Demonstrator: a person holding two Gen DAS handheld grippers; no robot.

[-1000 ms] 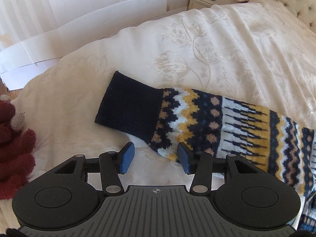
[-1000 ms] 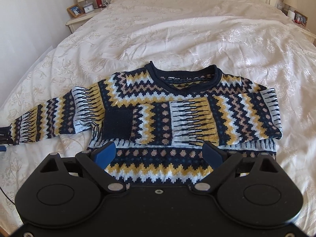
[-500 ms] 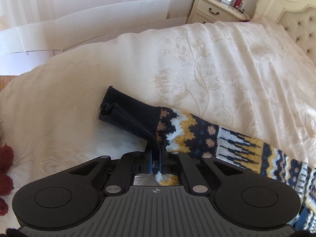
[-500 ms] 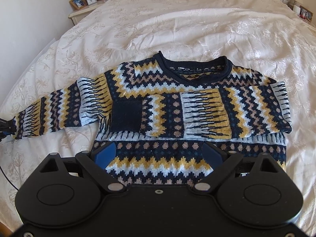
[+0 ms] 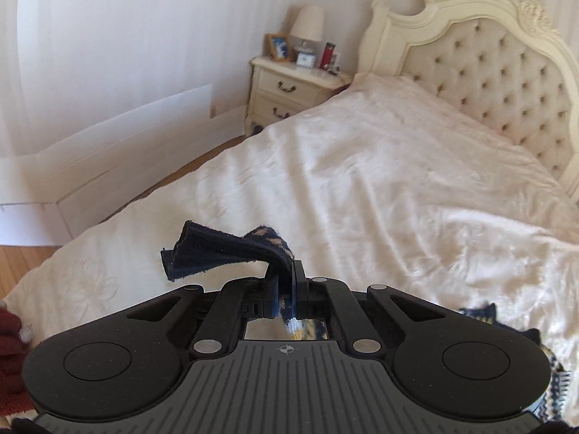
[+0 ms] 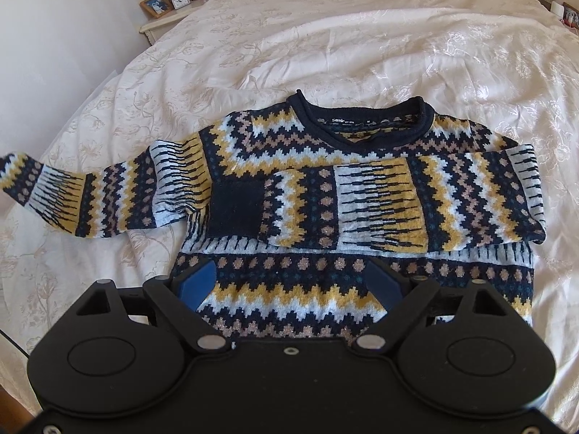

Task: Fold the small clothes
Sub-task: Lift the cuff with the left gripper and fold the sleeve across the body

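Left claw (image 5: 286, 282) clamped on the soft knit sweater's (image 6: 325, 195) navy cuff (image 5: 213, 249) — limp, light; right claw (image 6: 293, 282) apart.

The left wrist view rides low on the left tool (image 5: 286, 282), close over the bed (image 5: 398, 188), facing along it toward the far headboard (image 5: 499, 72) and the nightstand (image 5: 293, 86). The right wrist view sits higher on the right tool (image 6: 289, 282), looking steeply down at the sweater (image 6: 325, 188), near. Both views share the bed, the nightstand and the sweater's left sleeve (image 6: 54, 188).
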